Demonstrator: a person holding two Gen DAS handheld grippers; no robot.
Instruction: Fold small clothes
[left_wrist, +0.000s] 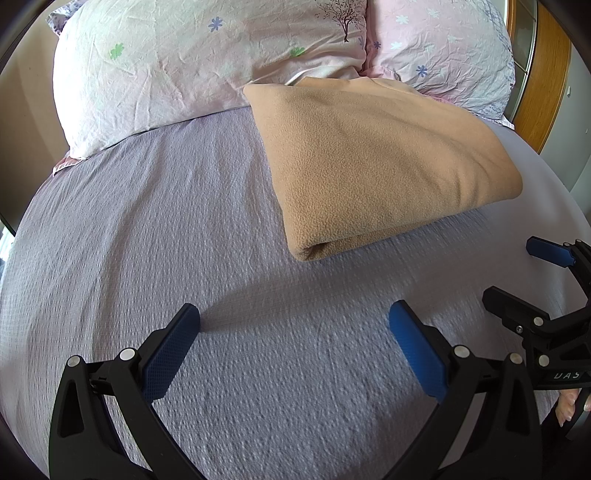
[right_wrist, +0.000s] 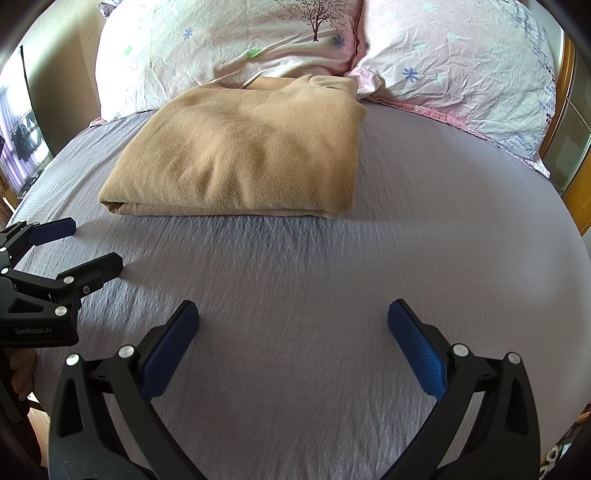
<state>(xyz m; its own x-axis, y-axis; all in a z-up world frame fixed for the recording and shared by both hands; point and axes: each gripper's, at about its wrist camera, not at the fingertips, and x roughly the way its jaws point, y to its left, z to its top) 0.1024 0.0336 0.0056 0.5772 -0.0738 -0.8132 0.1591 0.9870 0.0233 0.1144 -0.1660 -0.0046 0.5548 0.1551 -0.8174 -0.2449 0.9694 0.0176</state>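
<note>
A tan fleece garment (left_wrist: 376, 162) lies folded into a neat rectangle on the lavender bed sheet (left_wrist: 184, 229), its far end against the pillows. It also shows in the right wrist view (right_wrist: 251, 155). My left gripper (left_wrist: 293, 317) is open and empty, low over bare sheet short of the garment's near edge. It appears at the left of the right wrist view (right_wrist: 94, 243), jaws apart. My right gripper (right_wrist: 293, 317) is open and empty over bare sheet in front of the garment. It shows at the right edge of the left wrist view (left_wrist: 513, 271).
Two floral pillows (left_wrist: 192, 62) (right_wrist: 458, 70) lie at the head of the bed against a wooden headboard (left_wrist: 543, 85). The sheet (right_wrist: 443, 229) spreads wide around the garment. A wall (right_wrist: 70, 92) stands left of the bed.
</note>
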